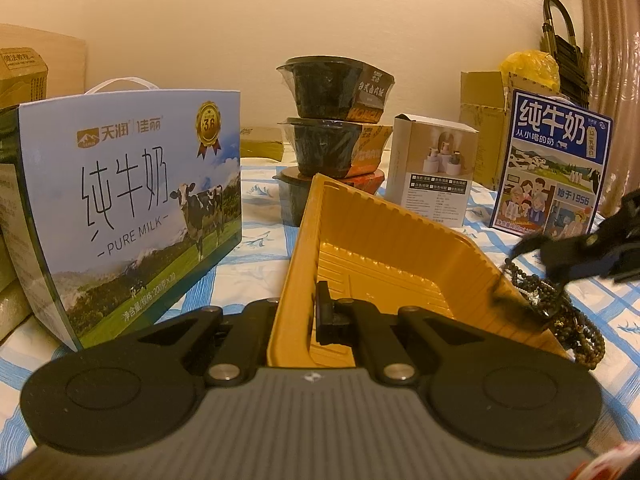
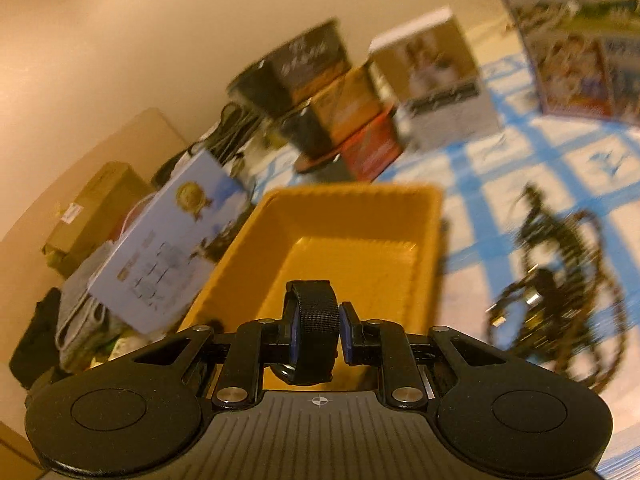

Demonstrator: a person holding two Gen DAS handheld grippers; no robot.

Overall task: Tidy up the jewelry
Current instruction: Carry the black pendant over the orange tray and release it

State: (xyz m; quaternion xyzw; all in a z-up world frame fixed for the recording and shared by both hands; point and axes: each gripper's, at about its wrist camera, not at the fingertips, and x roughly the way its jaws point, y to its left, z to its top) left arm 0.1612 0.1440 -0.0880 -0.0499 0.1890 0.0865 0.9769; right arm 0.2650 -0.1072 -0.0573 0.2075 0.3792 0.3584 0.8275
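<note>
Jewelry first: the right gripper (image 2: 318, 340) is clamped on a black band (image 2: 314, 320), looped upright between its fingers, perhaps a watch strap, though this view is smeared. Straight ahead of that claw and just below lies the yellow tray (image 2: 400, 208), its long axis running away from the fingers, so the drop is forward and down. Off to the claw's right, on the blue checked cloth (image 2: 560, 152), waits the tangled bead pile (image 2: 560, 280), dark strands looped over each other. Over on the left gripper (image 1: 296, 320), the fingers pinch the tray's near wall, tilting it. Beyond the tray sit stacked bowls (image 1: 332, 120) and milk cartons (image 1: 132, 200).
</note>
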